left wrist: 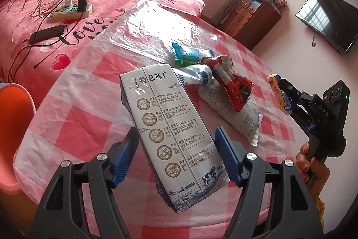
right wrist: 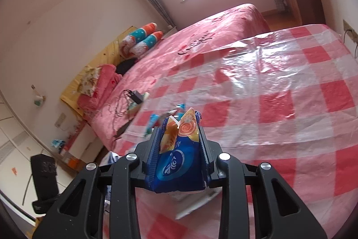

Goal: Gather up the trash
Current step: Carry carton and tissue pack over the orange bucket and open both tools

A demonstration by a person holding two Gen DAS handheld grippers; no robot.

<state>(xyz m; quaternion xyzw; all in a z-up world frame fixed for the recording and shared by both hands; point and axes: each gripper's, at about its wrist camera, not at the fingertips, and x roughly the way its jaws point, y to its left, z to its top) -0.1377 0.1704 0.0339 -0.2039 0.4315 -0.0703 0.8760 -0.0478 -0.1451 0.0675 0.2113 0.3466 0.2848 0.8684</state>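
Left wrist view shows the left gripper (left wrist: 176, 158) clamped on a tilted milk carton (left wrist: 170, 133) above the checked table (left wrist: 89, 104), with a red wrapper (left wrist: 232, 84) and green packet (left wrist: 188, 55) lying beyond. Only the right wrist view reveals the right gripper (right wrist: 179, 145) pinching a blue snack wrapper (right wrist: 179, 162).

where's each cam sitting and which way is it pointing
Left wrist: on the left tool, which grips a milk carton; faces across the checkered table toward bed and TV; right tool and hand show.
Right wrist: on the right tool, gripping a blue wrapper; faces bed and window.
Shared: table, bed, window.
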